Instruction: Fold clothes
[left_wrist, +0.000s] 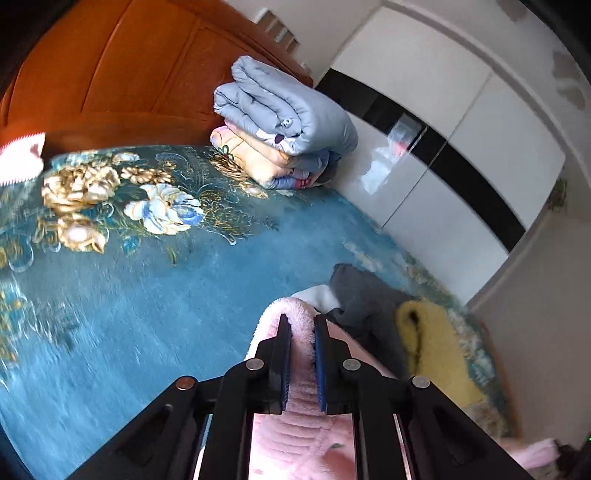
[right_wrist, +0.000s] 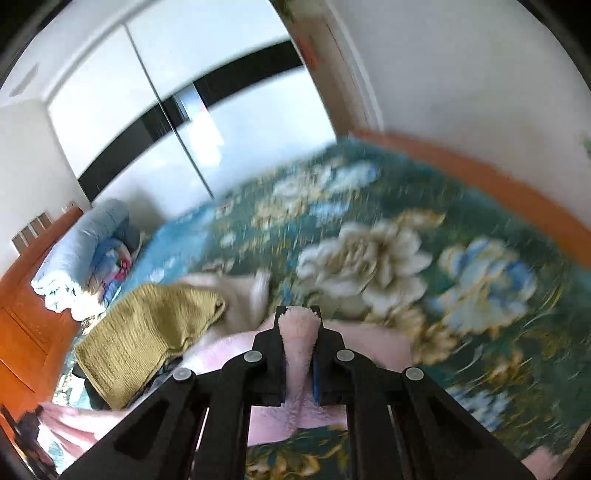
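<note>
A fluffy pink garment (left_wrist: 301, 417) hangs between both grippers above the bed. My left gripper (left_wrist: 301, 321) is shut on a folded edge of it, fabric bulging past the pads. My right gripper (right_wrist: 298, 314) is shut on another edge of the pink garment (right_wrist: 295, 354), a tuft sticking out between the fingertips. A yellow knit garment (left_wrist: 432, 347) and a grey one (left_wrist: 365, 295) lie crumpled beside it on the bed; the yellow knit also shows in the right wrist view (right_wrist: 147, 328).
The bed has a teal floral cover (left_wrist: 155, 280). Folded quilts (left_wrist: 284, 118) are stacked against the orange wooden headboard (left_wrist: 129, 74). A white wardrobe with a black band (left_wrist: 461, 155) stands along the bed's far side.
</note>
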